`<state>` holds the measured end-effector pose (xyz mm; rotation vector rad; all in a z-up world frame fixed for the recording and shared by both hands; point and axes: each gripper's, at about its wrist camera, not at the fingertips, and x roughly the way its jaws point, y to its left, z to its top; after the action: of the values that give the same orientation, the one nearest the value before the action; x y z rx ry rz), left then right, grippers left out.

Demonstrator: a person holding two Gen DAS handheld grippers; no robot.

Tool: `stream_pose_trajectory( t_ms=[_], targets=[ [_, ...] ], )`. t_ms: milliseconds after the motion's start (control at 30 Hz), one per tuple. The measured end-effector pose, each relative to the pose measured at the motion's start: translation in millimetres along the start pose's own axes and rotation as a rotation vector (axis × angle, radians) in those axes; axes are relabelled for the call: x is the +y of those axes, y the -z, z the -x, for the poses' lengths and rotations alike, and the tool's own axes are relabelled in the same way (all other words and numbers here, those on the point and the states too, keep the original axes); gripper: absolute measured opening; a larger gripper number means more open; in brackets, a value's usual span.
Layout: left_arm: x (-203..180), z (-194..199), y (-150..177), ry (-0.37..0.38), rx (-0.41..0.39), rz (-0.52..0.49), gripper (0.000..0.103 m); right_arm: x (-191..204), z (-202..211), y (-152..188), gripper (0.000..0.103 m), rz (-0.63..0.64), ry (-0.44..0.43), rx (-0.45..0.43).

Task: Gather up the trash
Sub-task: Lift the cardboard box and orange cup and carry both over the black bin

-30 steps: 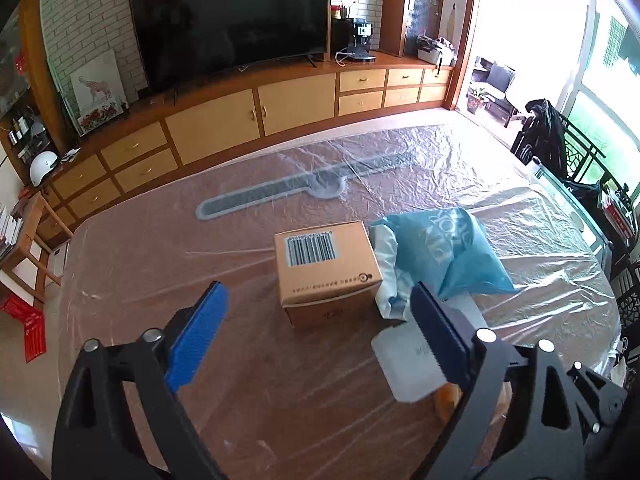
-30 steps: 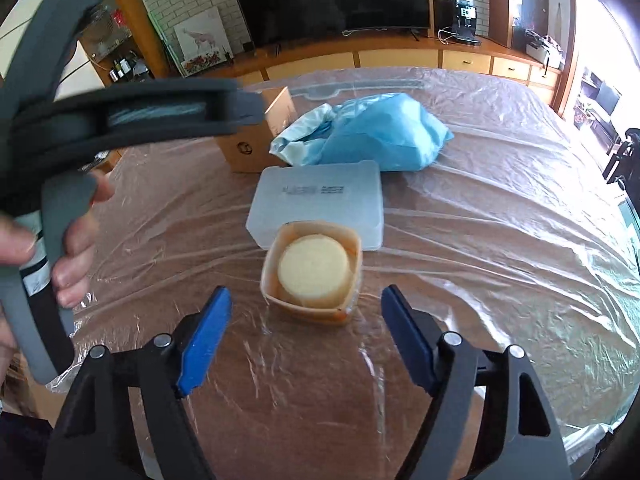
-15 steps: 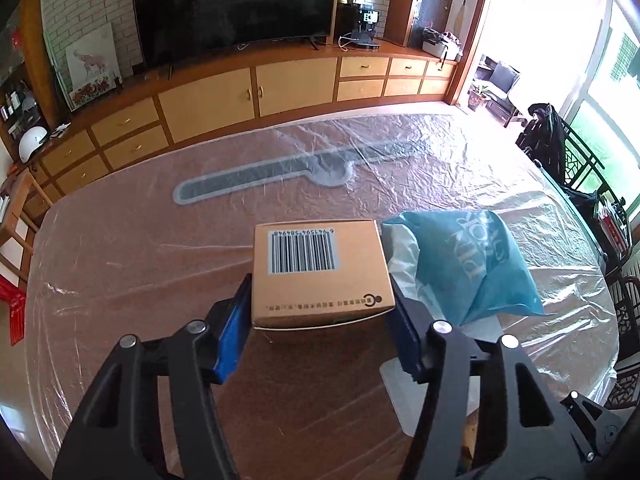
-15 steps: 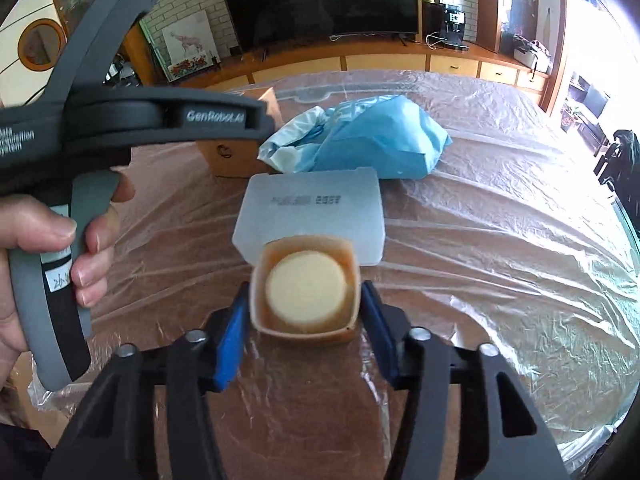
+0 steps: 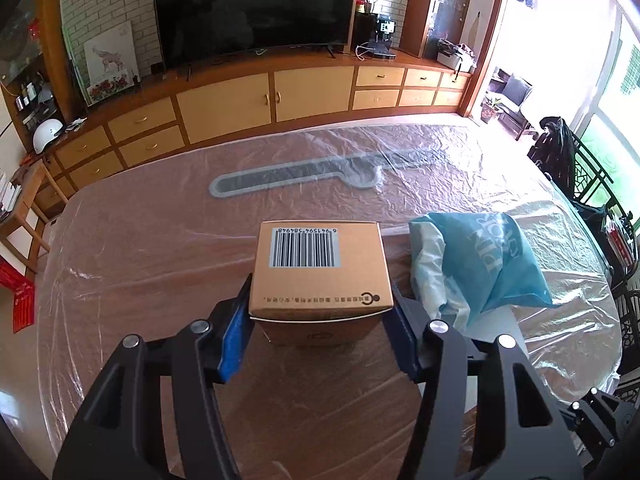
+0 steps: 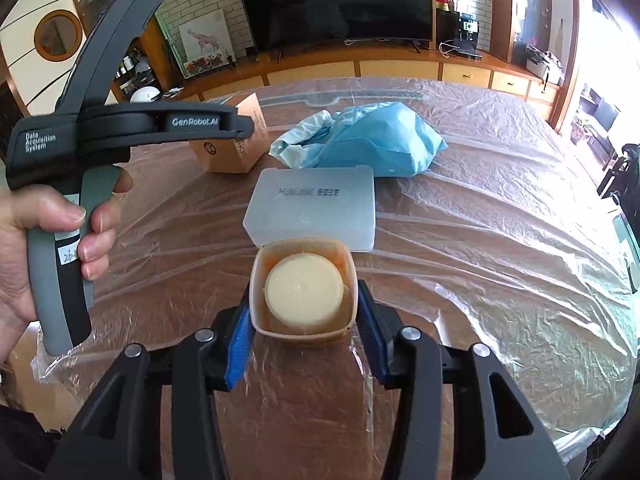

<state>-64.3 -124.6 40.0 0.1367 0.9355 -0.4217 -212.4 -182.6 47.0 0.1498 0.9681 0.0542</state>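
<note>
A brown cardboard box (image 5: 320, 276) with a barcode on top sits on the plastic-covered table (image 5: 160, 240). My left gripper (image 5: 320, 320) is shut on its two sides. The box also shows in the right wrist view (image 6: 236, 148), behind the left gripper's body (image 6: 120, 128). My right gripper (image 6: 304, 312) is shut on a small orange plastic tub (image 6: 303, 290) with a pale round lid inside. A blue plastic bag (image 5: 480, 260) lies right of the box; it also shows in the right wrist view (image 6: 368, 140).
A translucent white flat container (image 6: 316, 206) lies just beyond the tub. A grey strip mat (image 5: 296, 176) lies under the plastic at the table's far side. Cabinets and a TV (image 5: 252, 4) stand behind. A black chair (image 5: 560, 152) stands at the right.
Both grippers moved forward and closed. The left one went around the cardboard box and gripped it; the right one went around the orange tub and gripped it.
</note>
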Motion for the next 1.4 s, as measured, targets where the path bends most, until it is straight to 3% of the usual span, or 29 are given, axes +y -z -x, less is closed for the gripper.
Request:
stream_pose_trajectory(
  t_ms=[733, 1400],
  targets=[
    [-1, 52, 58, -0.027, -0.017, 0.013, 0.059, -24, 11, -1, 0.045, -0.032, -0.034, 0.015],
    [-15, 91, 97, 0.038, -0.033, -0.010, 0.059, -31, 38, 7, 0.045, -0.008, -0.122, 0.002]
  ],
)
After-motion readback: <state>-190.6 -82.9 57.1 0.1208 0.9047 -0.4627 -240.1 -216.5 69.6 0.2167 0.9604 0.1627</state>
